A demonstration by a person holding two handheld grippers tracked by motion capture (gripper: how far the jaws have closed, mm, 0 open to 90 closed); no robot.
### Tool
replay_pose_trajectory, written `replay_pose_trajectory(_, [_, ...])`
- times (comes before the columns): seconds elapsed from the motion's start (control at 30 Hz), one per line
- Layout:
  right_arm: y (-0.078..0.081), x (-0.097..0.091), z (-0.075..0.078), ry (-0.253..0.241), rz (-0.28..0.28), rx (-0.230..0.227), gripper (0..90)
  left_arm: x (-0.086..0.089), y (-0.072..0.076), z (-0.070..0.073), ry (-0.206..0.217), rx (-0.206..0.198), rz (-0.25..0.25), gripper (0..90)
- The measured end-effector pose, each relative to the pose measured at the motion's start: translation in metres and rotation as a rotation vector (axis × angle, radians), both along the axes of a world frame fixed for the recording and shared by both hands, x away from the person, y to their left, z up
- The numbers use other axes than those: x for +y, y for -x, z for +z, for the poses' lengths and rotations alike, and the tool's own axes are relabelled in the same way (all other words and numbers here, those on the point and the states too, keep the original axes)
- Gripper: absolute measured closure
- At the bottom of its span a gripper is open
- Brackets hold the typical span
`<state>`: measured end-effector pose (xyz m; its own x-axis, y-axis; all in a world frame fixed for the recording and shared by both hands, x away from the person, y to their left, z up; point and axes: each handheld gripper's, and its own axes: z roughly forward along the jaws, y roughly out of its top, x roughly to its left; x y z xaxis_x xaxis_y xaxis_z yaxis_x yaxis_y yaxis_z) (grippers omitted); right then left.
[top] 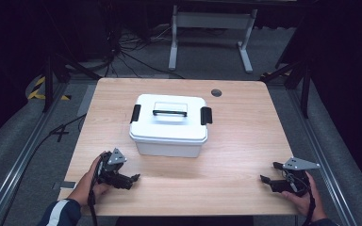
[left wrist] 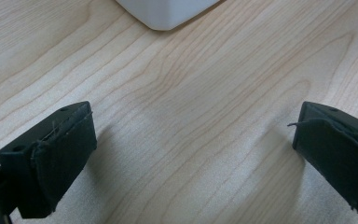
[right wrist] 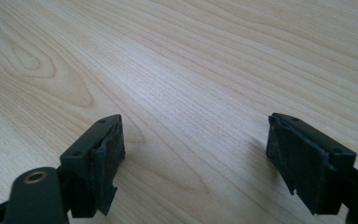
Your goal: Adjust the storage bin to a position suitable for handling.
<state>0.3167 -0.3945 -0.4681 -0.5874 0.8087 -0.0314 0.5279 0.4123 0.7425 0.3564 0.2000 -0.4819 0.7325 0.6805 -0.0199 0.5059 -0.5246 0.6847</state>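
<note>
While both tools rest apart, the white box (top: pixel 168 125) waits mid-desk
Left tool (top: pixel 133 180) and right tool (top: pixel 267 173) gape empty (nothing gripped); next, I judge, reaching for its black latches (top: pixel 206 115)

**Around the Work Area**

We see a light wooden table (top: pixel 245 141) with a small round dark grommet (top: pixel 216 92) near its far edge, right of centre. Beyond the far edge we find grey carpet (top: pixel 207 66) with black cables (top: pixel 122 56) tangled at the far left and a white metal frame (top: pixel 212 21) on two legs. Yellow-and-black hazard tape (top: pixel 37 89) marks the floor at the left. Metal rails (top: pixel 19 160) run along both sides.
</note>
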Motion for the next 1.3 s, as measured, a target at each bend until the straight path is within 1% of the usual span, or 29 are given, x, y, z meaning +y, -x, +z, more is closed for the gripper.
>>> replay_pose_trajectory(0.07, [0.0,0.0,0.0,0.003,0.002,0.001,19.3,0.0,0.0,0.0,0.002,-0.005,-0.003,0.0])
replay_pose_trajectory(0.1, [-0.001,0.0,0.0,-0.004,0.0,0.0,19.2,0.0,0.0,0.0,-0.002,0.0,-0.006,0.0])
replay_pose_trajectory(0.2, [-0.001,0.0,0.0,0.001,0.003,0.0,19.1,0.0,0.0,0.0,0.0,0.0,-0.004,0.0])
replay_pose_trajectory(0.23, [-0.001,0.0,0.0,0.001,0.001,0.001,19.2,0.0,-0.001,-0.001,0.004,-0.008,-0.002,0.0])
replay_pose_trajectory(0.27, [-0.001,0.0,0.0,0.002,-0.001,0.002,19.2,0.001,-0.001,0.0,-0.002,-0.003,-0.009,0.0])
replay_pose_trajectory(0.33, [-0.001,0.0,0.001,0.006,0.002,0.007,19.2,0.0,-0.001,0.0,0.001,-0.006,-0.007,0.0])
replay_pose_trajectory(0.37, [-0.005,0.001,0.002,0.013,0.017,0.013,19.2,0.001,-0.001,0.0,-0.002,-0.005,-0.009,0.1])
replay_pose_trajectory(0.43, [-0.007,0.001,0.003,0.022,0.026,0.027,19.2,0.001,-0.001,0.0,-0.002,-0.005,-0.01,0.1])
replay_pose_trajectory(0.6, [-0.015,0.005,0.01,0.068,0.042,0.087,19.0,0.001,-0.001,0.0,-0.001,-0.004,-0.012,0.1])
replay_pose_trajectory(0.7, [-0.021,0.006,0.012,0.084,0.074,0.109,17.9,0.001,-0.001,0.0,-0.001,-0.004,-0.015,0.1])
replay_pose_trajectory(0.73, [-0.023,0.006,0.012,0.097,0.082,0.111,18.1,0.001,-0.001,0.0,-0.001,-0.002,-0.014,0.0])
replay_pose_trajectory(0.8, [-0.027,0.007,0.014,0.107,0.081,0.128,20.2,0.001,-0.002,0.0,-0.002,-0.007,-0.015,0.0])
replay_pose_trajectory(0.83, [-0.028,0.008,0.015,0.104,0.082,0.133,22.8,0.001,-0.002,0.0,-0.004,-0.005,-0.02,0.1])
replay_pose_trajectory(0.9, [-0.03,0.011,0.017,0.113,0.091,0.125,25.1,0.001,-0.002,0.0,-0.005,-0.007,-0.024,0.0])
replay_pose_trajectory(1.0, [-0.032,0.013,0.018,0.107,0.104,0.127,27.4,0.001,-0.002,0.0,-0.006,-0.004,-0.027,0.0])
replay_pose_trajectory(1.03, [-0.033,0.016,0.022,0.116,0.123,0.119,29.6,0.002,-0.002,0.0,-0.007,-0.006,-0.029,0.0])
replay_pose_trajectory(1.1, [-0.035,0.018,0.026,0.117,0.138,0.115,30.7,0.002,-0.003,0.0,-0.008,-0.009,-0.031,0.1])
replay_pose_trajectory(1.2, [-0.037,0.021,0.035,0.124,0.163,0.101,36.1,0.002,-0.002,0.0,-0.005,-0.007,-0.029,0.2])
replay_pose_trajectory(1.27, [-0.038,0.022,0.038,0.129,0.169,0.096,36.7,0.002,-0.002,0.0,-0.005,-0.008,-0.029,0.2])
replay_pose_trajectory(1.3, [-0.039,0.024,0.042,0.142,0.172,0.079,37.5,0.002,-0.002,0.0,-0.005,-0.007,-0.029,0.2])
